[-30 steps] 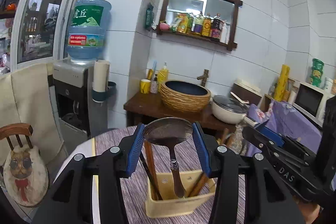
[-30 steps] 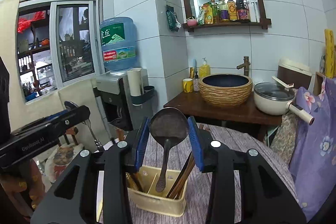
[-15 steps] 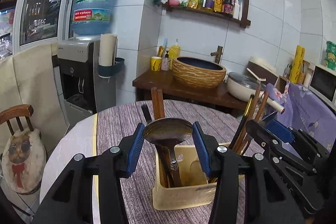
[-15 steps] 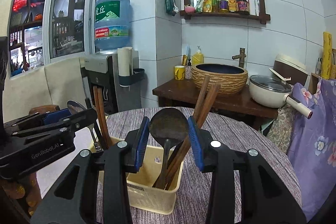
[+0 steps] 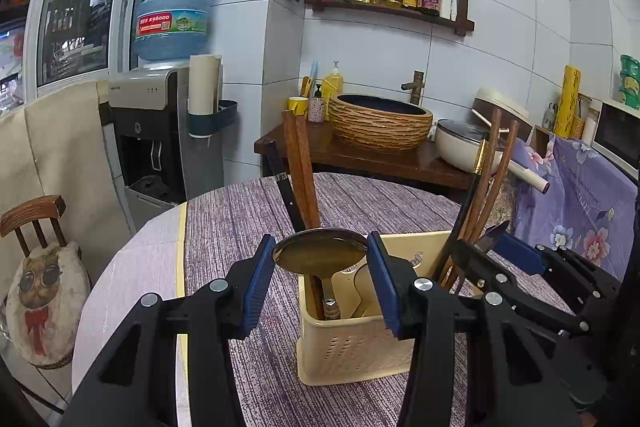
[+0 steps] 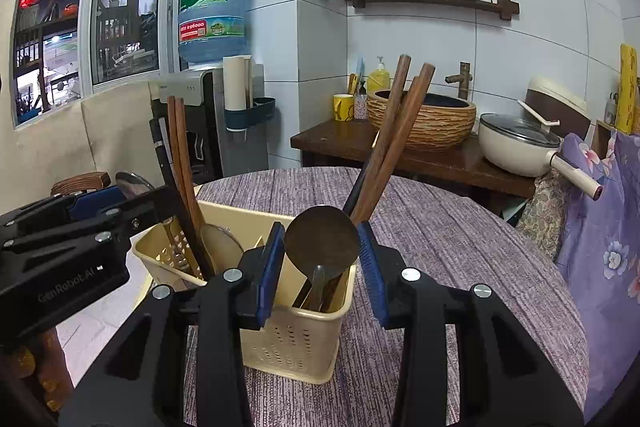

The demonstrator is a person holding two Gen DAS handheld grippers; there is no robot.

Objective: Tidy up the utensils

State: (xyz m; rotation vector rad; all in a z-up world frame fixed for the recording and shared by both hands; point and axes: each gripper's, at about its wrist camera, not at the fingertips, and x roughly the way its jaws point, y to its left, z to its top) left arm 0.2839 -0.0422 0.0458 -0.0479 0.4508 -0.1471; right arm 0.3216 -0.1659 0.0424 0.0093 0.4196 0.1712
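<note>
A cream plastic utensil basket (image 5: pixel 352 347) (image 6: pixel 296 343) stands on the round table with the purple cloth (image 5: pixel 240 227). My left gripper (image 5: pixel 320 267) is shut on the bowl of a metal spoon (image 5: pixel 320 253) whose handle reaches down into the basket's left compartment. My right gripper (image 6: pixel 322 259) is shut on the bowl of a second metal spoon (image 6: pixel 322 239), handle down in the right compartment. Brown chopsticks (image 5: pixel 300 171) (image 6: pixel 396 131) stand in both compartments. Each gripper shows in the other's view, the right (image 5: pixel 520 267) and the left (image 6: pixel 80 219).
Behind the table stand a wooden counter with a woven basin (image 5: pixel 380 123), a white pot (image 5: pixel 464 147) and a water dispenser (image 5: pixel 160 131). A small chair with a cat cushion (image 5: pixel 44 291) is at the left. A purple floral cloth (image 6: pixel 600 227) hangs at the right.
Both grippers have come down with their spoons, so the handles now sit deeper in the basket. The basket looks closer and larger in both views.
</note>
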